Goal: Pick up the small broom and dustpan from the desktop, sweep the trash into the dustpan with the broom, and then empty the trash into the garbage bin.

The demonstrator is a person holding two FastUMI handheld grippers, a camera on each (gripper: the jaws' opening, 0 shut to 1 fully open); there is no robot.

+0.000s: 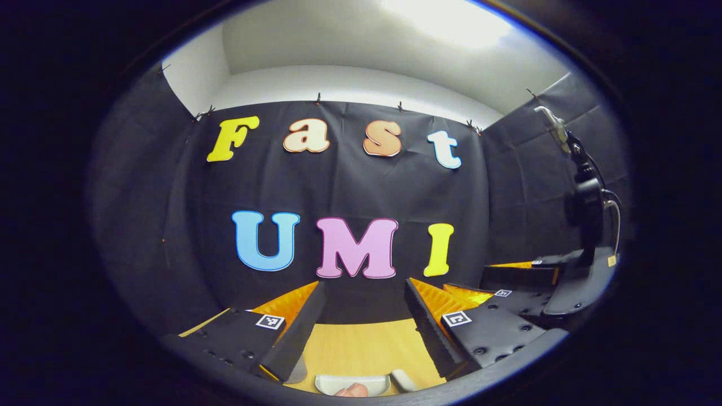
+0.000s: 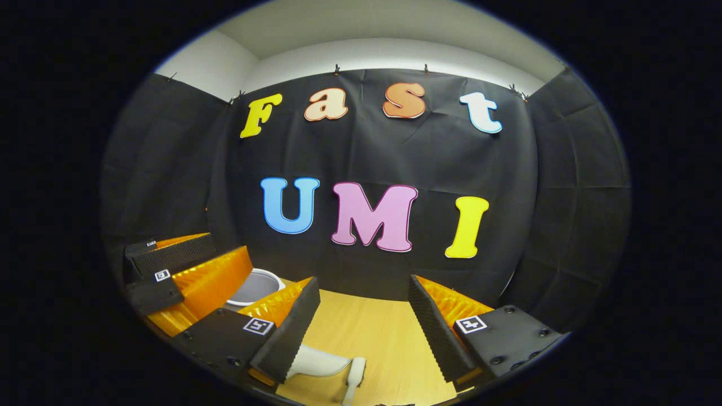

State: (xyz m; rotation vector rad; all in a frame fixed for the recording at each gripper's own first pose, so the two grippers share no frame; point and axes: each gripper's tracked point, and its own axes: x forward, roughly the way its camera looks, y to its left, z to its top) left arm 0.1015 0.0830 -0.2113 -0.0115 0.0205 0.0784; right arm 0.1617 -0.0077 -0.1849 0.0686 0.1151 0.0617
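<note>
Both grippers, left (image 1: 358, 316) and right (image 2: 364, 318), hovered with jaws released above the counter (image 2: 372, 332), probably to reach the pale tools; the bin (image 2: 256, 286) waited nearby.

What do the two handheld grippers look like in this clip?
Each claw, left and right, has two wedge-shaped fingers with ribbed inner faces, mounted on black bolted blocks carrying small square black-and-white tags. In the left gripper view, the other gripper shows a black handle body with a thin looping cable.
</note>
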